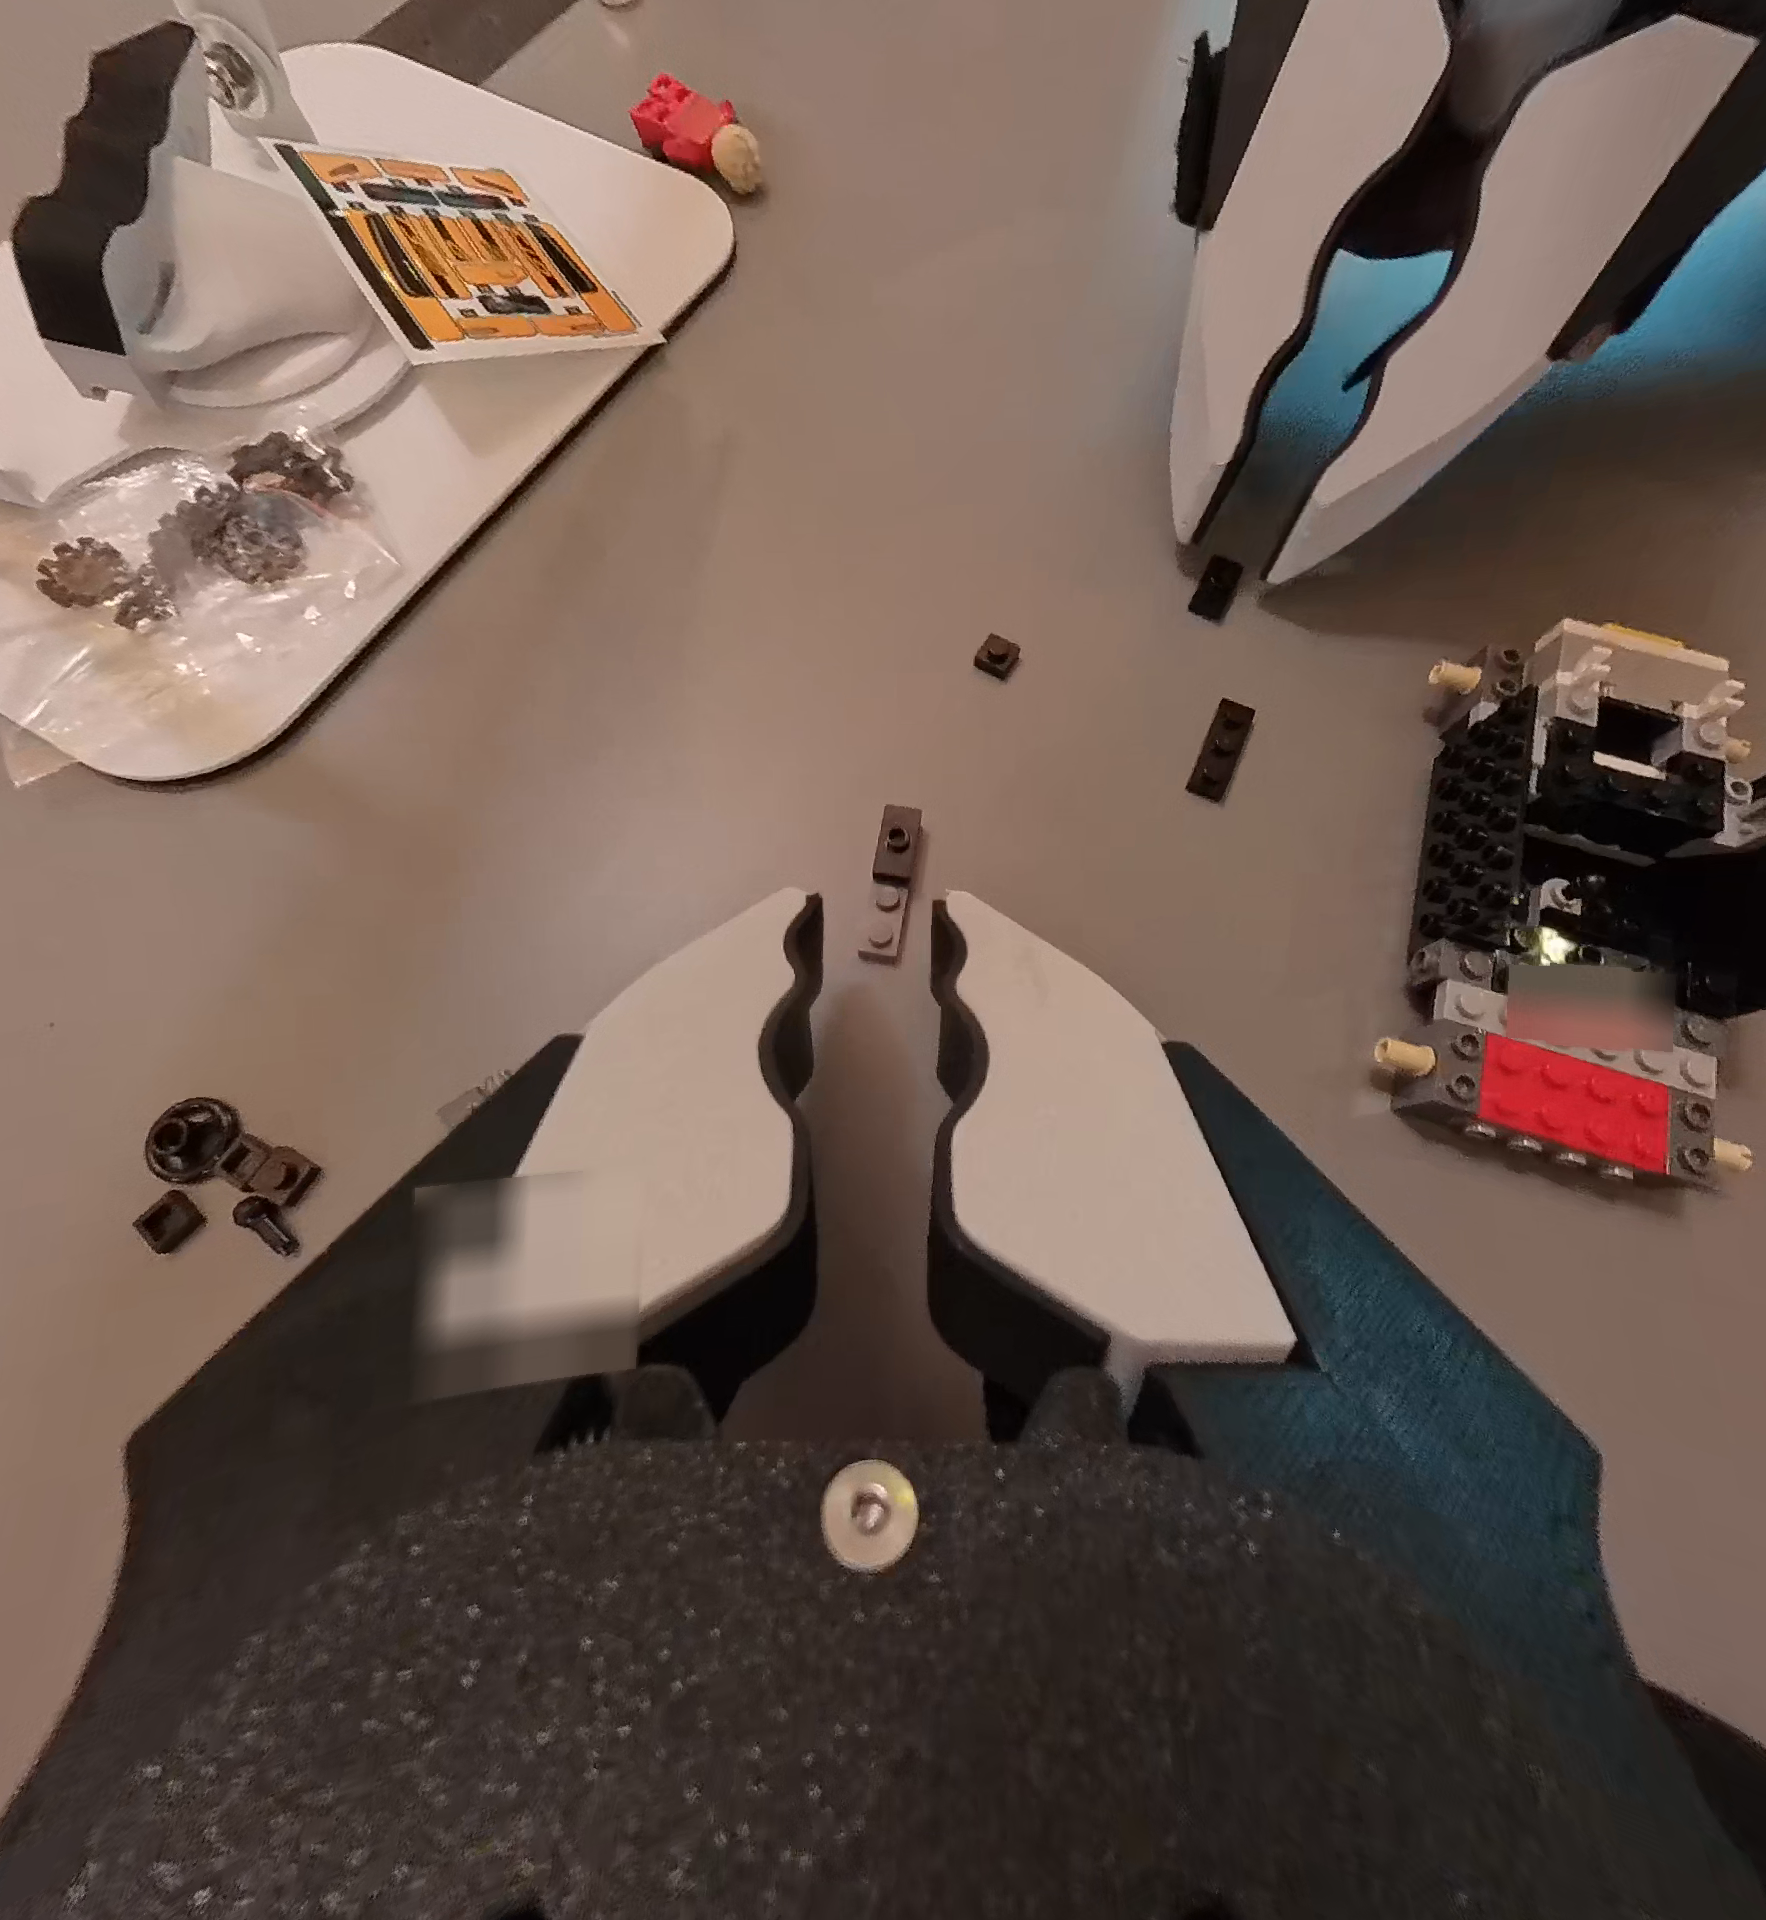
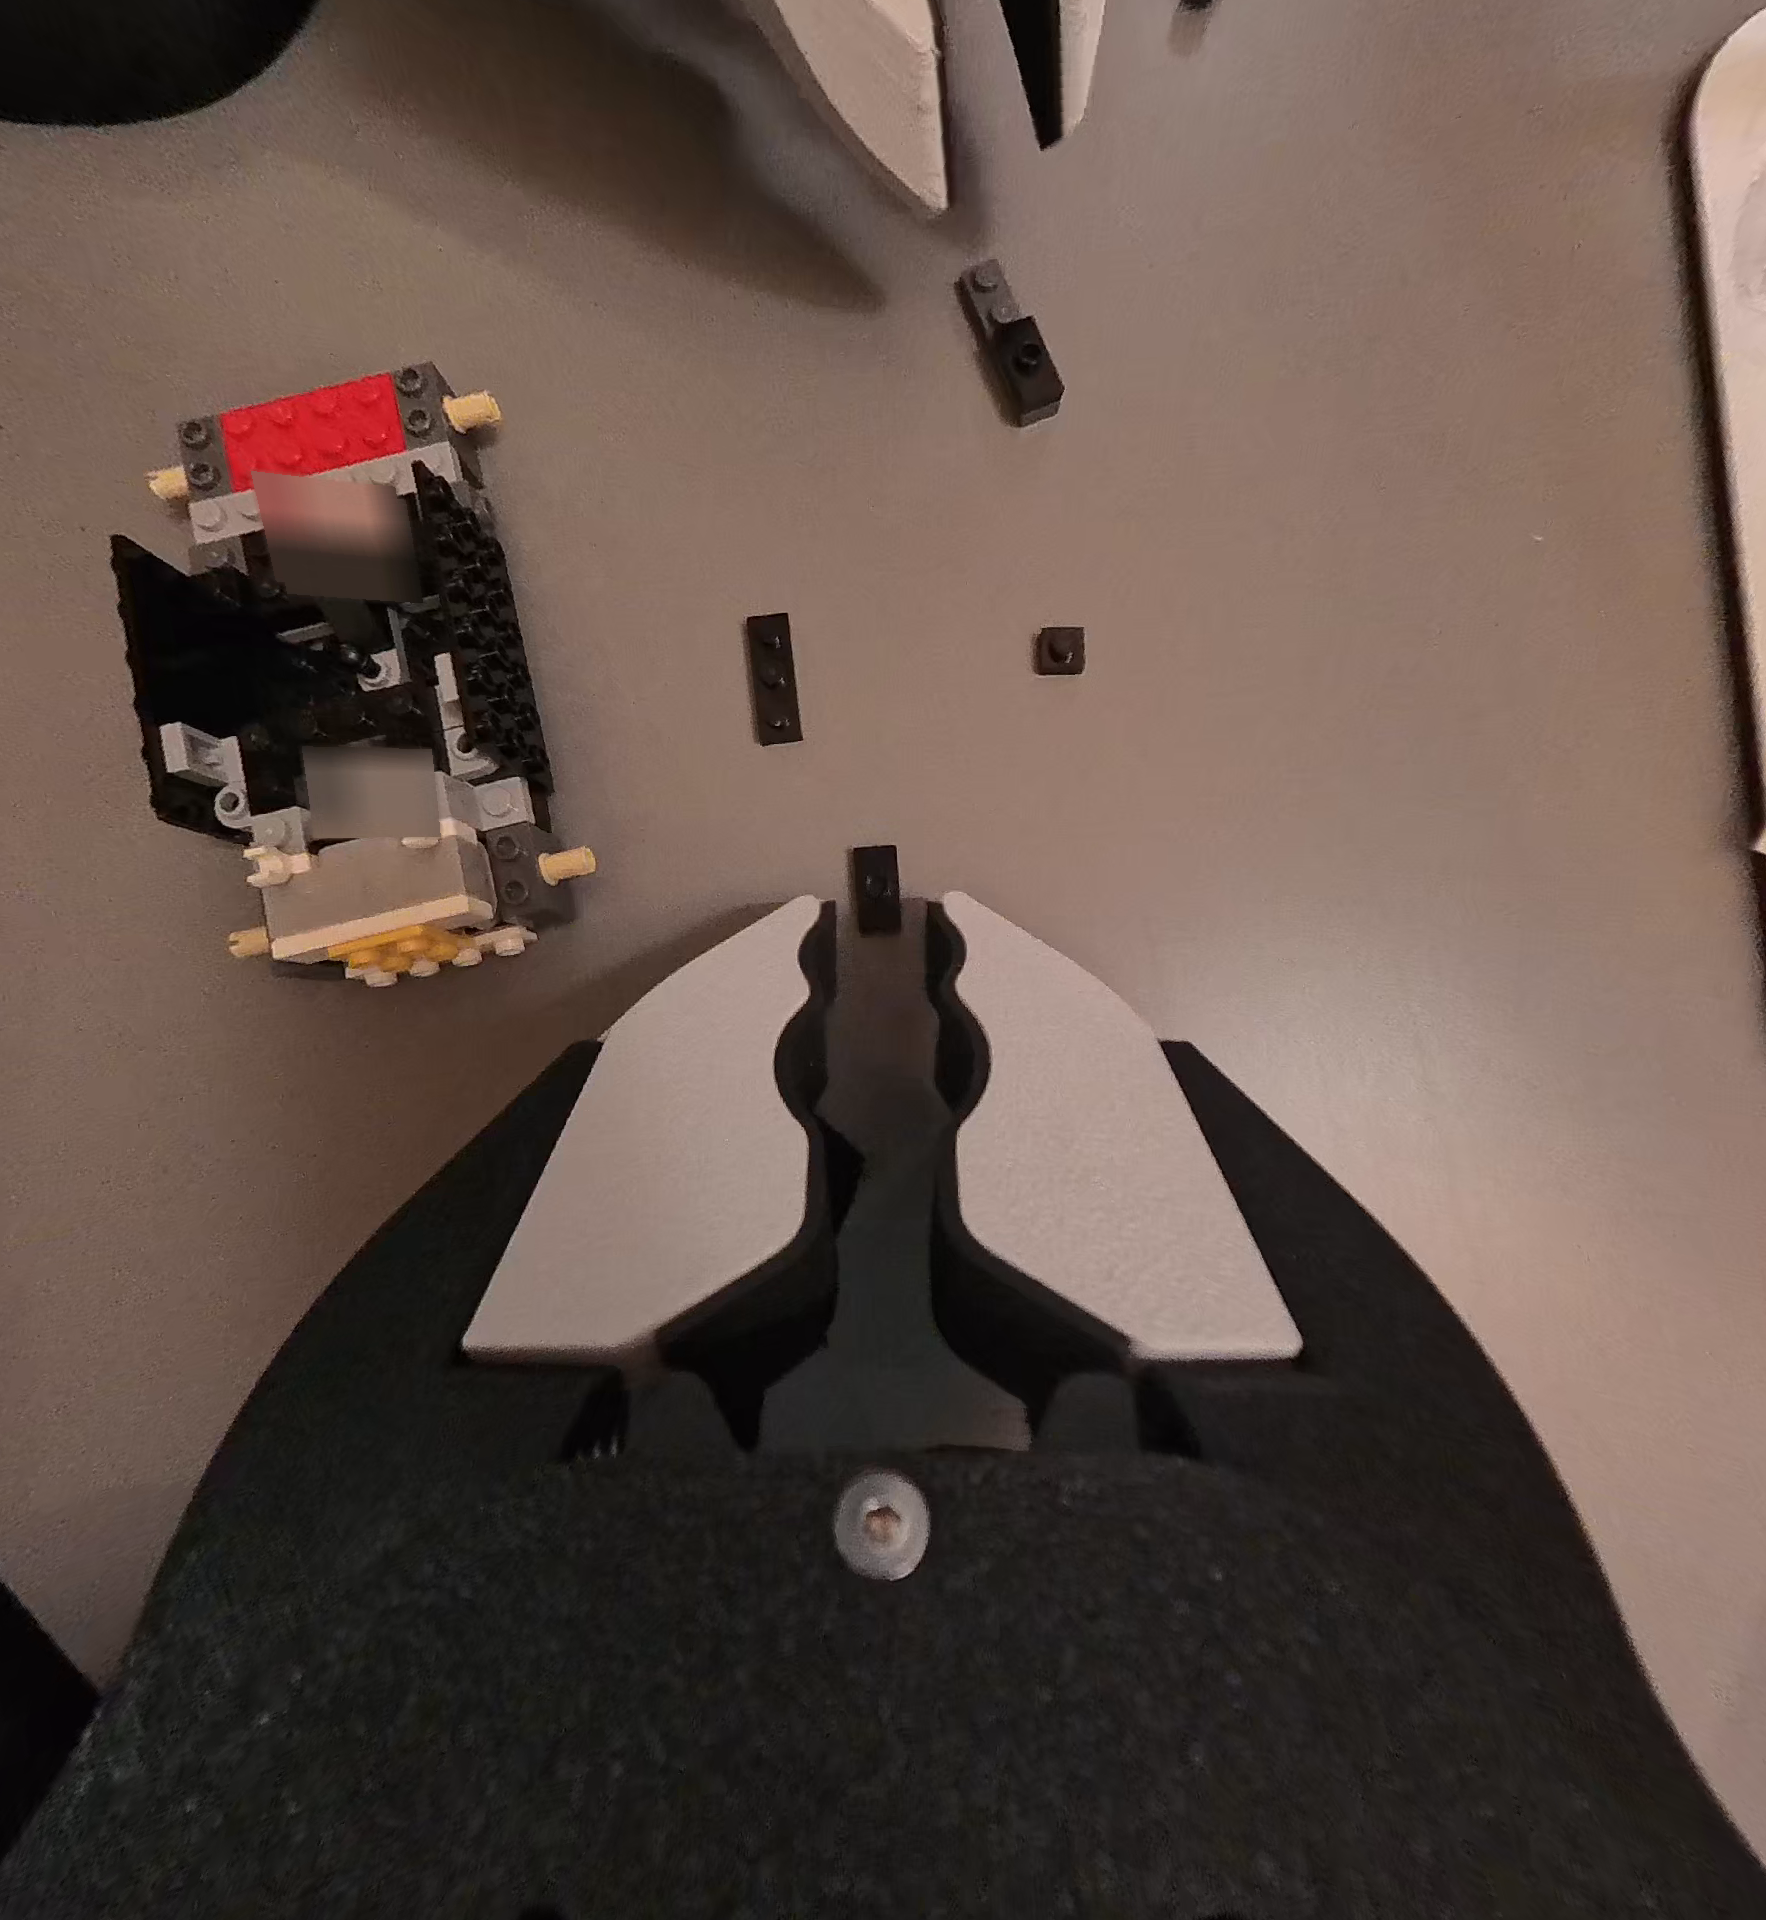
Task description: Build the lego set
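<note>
On the grey table (image 1: 546, 831), the left gripper (image 1: 877, 920) brackets a small grey-and-black plate assembly (image 1: 889, 894), jaws narrowly parted, untouching. Opposite, the right gripper (image 2: 879, 914), likewise narrowly parted, straddles a black plate (image 2: 876, 886). Beside them lies the part-built car (image 1: 1575, 894).

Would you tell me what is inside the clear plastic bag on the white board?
The clear plastic bag on the white board holds several dark, toothed round pieces, seemingly wheel parts. Crinkles and glare hide whatever lies beneath them, so the count is uncertain.
</note>
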A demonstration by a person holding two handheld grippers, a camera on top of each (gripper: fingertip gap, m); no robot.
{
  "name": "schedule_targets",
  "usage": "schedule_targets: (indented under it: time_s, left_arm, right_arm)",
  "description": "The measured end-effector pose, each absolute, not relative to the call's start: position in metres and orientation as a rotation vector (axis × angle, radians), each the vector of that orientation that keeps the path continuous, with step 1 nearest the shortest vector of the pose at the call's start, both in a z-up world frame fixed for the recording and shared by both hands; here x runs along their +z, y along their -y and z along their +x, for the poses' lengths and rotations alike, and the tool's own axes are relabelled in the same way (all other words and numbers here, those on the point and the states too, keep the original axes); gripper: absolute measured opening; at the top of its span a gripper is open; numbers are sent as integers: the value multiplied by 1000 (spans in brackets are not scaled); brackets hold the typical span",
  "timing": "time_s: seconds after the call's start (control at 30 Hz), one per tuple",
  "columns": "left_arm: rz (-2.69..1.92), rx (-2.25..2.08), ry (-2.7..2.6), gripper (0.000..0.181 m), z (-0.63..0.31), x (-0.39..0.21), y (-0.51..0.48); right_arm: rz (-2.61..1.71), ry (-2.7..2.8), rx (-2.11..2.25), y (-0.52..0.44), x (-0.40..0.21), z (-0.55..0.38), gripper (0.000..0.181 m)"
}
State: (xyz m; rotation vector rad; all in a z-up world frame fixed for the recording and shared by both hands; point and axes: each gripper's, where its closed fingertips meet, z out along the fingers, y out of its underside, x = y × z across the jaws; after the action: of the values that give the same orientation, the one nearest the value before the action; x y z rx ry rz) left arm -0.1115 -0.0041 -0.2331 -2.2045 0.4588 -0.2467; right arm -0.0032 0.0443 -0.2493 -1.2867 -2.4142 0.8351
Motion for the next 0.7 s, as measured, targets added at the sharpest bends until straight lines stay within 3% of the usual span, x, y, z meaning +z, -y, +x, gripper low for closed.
schedule_targets:
  time_s: [0.43,0.7]
  left_arm:
    - [-2308,-219,-555,28,-110,-252,11]
    - [-2348,-225,-562,13,-104,-253,3]
  right_arm:
    - [-1295,2409,857,-43,-252,-6,7]
    - [-1289,2385,882,-43,-247,-8,7]
